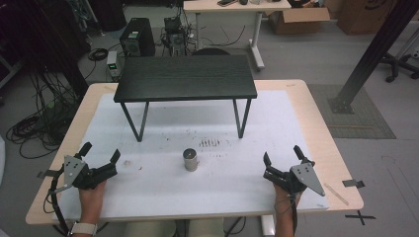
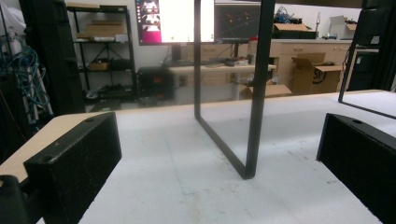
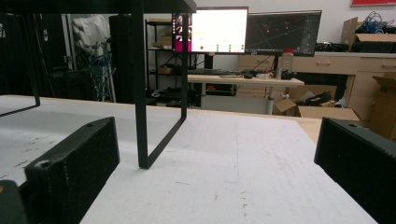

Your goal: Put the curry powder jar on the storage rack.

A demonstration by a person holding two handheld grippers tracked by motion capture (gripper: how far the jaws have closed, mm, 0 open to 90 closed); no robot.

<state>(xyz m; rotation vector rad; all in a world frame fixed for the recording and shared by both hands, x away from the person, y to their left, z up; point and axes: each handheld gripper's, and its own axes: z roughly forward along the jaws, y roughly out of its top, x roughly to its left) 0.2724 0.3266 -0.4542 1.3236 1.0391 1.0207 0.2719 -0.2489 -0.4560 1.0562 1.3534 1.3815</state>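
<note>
Two claws are held low over a white-topped counter (image 1: 163,197), one at each near corner, and both are seen with jaws spread apart and nothing between them. From the high view, the left claw (image 1: 101,154) is gripped by a hand with a watch at the wrist, the right claw (image 1: 282,155) by the other hand, each with a grey three-cornered plate on top.

Between the two claws — roughly midway, and slightly ahead of both — a small grey cylindrical can (image 1: 190,160) is seen standing upright on the counter. It lies to the right of the left claw and to the left of the right claw, well apart from each. Beyond the can, a black shelf-like stand (image 1: 185,76) on thin metal legs is set across the far half of the counter.

The can is caught by the high view alone; what the claw cameras add is the room behind. In the left gripper view, the left claw (image 2: 219,158) is pointed past one looped black leg (image 2: 252,140) of the stand, toward lit monitors (image 2: 175,21) and shelving. In the right gripper view, the right claw (image 3: 217,161) is aimed past another leg (image 3: 142,135) — seen ahead and to its left — toward a bright screen (image 3: 219,30) and a desk with cardboard boxes.
</note>
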